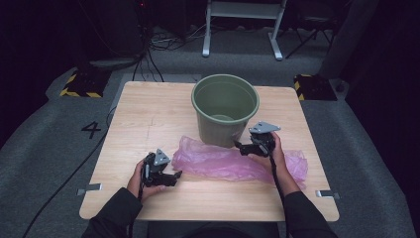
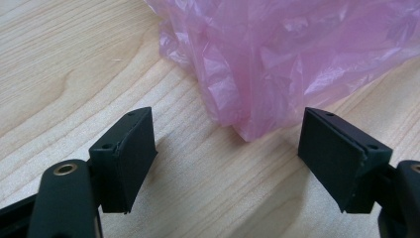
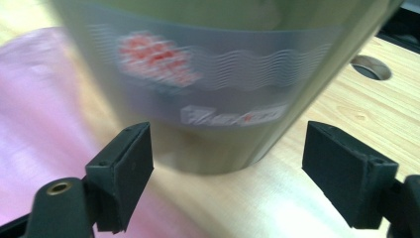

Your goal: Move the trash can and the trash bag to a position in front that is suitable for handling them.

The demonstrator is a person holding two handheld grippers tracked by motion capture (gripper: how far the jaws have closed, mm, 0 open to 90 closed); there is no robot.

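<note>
A: Where is the bag (image 1: 233,161)?

B: Flat on the table (image 1: 148,114), spread in front of the bucket (image 1: 225,106), 1 edge touching its base.

A: And the left gripper (image 1: 174,176)?

B: Left of the bucket and nearer the person, at the bag's left end. Its 2 jaws stand wide apart, grasping nothing; the bag's corner lies just ahead of them.

A: The right gripper (image 1: 237,145)?

B: Close against the bucket's lower right side, above the bag. Its jaws are spread too, nothing between them.

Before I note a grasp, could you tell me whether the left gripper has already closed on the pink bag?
No, the left gripper stands open, with the corner of the pink bag lying just ahead of it on the table.
</note>
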